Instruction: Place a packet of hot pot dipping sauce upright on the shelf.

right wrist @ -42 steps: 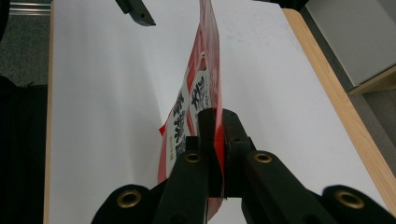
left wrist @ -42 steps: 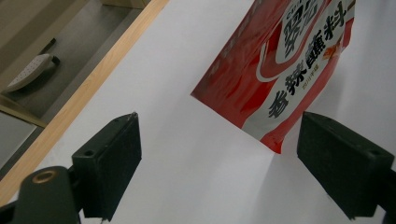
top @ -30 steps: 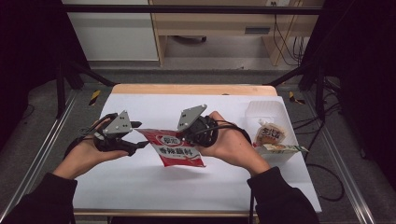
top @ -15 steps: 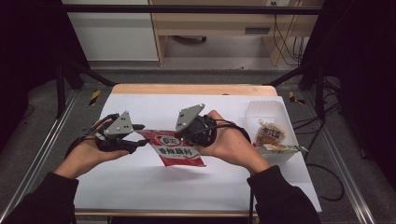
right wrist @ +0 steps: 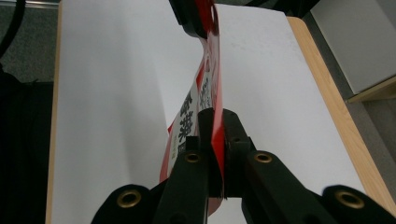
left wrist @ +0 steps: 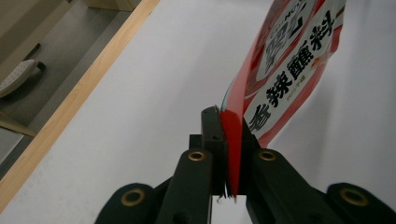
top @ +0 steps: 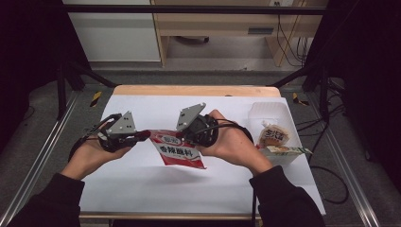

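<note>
A red seasoning packet [top: 177, 151] with a white label and black characters hangs above the white table top between both grippers. My left gripper [top: 144, 135] is shut on its left top corner; its jaws have just been closing with the packet's edge between them. In the left gripper view the pads [left wrist: 214, 130] pinch the thin red edge of the packet [left wrist: 285, 70]. My right gripper [top: 183, 138] is shut on the packet's right top corner. In the right gripper view the packet [right wrist: 205, 88] runs edge-on from my right gripper [right wrist: 215, 123] to the left gripper [right wrist: 191, 18].
A clear plastic tray [top: 269, 111] stands at the table's right, holding a wrapped bun [top: 274, 136] and a green-labelled packet [top: 283, 150]. The white sheet [top: 156, 189] covers the table, with a wooden edge [top: 196, 90] at the far side. Dark frame posts flank the table.
The left gripper's jaws have closed on the packet's left corner. Both hands and the packet have stayed where they were.
</note>
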`<state>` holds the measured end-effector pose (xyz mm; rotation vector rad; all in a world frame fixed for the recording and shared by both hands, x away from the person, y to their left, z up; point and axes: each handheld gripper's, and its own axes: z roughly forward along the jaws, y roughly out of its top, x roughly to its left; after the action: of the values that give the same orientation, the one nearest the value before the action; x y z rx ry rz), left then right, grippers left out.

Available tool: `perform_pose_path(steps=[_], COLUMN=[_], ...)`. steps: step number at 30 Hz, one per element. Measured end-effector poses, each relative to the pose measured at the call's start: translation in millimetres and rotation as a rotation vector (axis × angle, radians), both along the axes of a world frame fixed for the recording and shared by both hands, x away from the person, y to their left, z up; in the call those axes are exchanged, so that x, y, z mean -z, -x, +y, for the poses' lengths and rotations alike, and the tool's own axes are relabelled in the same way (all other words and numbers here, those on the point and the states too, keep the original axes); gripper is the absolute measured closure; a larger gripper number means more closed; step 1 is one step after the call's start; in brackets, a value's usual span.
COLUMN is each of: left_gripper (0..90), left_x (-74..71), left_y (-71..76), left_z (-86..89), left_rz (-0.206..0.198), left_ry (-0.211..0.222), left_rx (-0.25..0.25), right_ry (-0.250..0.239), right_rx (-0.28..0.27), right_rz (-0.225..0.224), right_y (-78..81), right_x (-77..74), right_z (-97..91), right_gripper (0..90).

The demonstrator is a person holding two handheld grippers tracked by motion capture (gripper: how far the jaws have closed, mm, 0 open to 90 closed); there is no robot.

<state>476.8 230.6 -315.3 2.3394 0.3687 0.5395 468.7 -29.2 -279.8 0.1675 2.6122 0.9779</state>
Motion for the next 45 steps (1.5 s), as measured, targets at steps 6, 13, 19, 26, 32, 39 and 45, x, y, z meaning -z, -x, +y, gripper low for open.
perform_pose_path(steps=[6, 13, 19, 26, 32, 39, 45], left_gripper=[90.0, 90.0, 90.0, 90.0, 90.0, 90.0, 90.0], left_x=[-8.3, -13.4, -14.5, -14.3, -13.3, -12.3, -11.2], left_y=[1.4, 1.9, -0.8, -1.6, -2.3, -0.9, -0.1], left_z=[-5.4, -20.5, -30.9, -37.6, -37.7, -37.2, -38.0], left_rz=[-0.005, 0.011, 0.032, 0.039, 0.044, 0.043, 0.047], left_ry=[0.007, -0.057, -0.071, -0.092, -0.091, -0.086, -0.079], left_rx=[-0.002, 0.014, 0.006, -0.017, -0.028, -0.015, 0.002], right_ry=[0.034, 0.055, 0.073, 0.109, 0.158, 0.202, 0.231], right_rx=[0.014, 0.035, 0.054, 0.086, 0.101, 0.112, 0.114], right_rz=[0.006, 0.035, 0.043, 0.034, 0.062, 0.081, 0.085], right_y=[-2.5, -3.9, -3.7, 0.4, -0.6, -5.9, -8.1], right_x=[-3.0, 2.8, 8.6, 6.1, 10.3, 13.1, 12.4], right_z=[-4.5, -14.1, -17.1, -9.4, 0.1, 3.4, 3.3], right_gripper=[89.7, 88.8, 65.5, 45.7, 41.2, 65.0, 83.3])
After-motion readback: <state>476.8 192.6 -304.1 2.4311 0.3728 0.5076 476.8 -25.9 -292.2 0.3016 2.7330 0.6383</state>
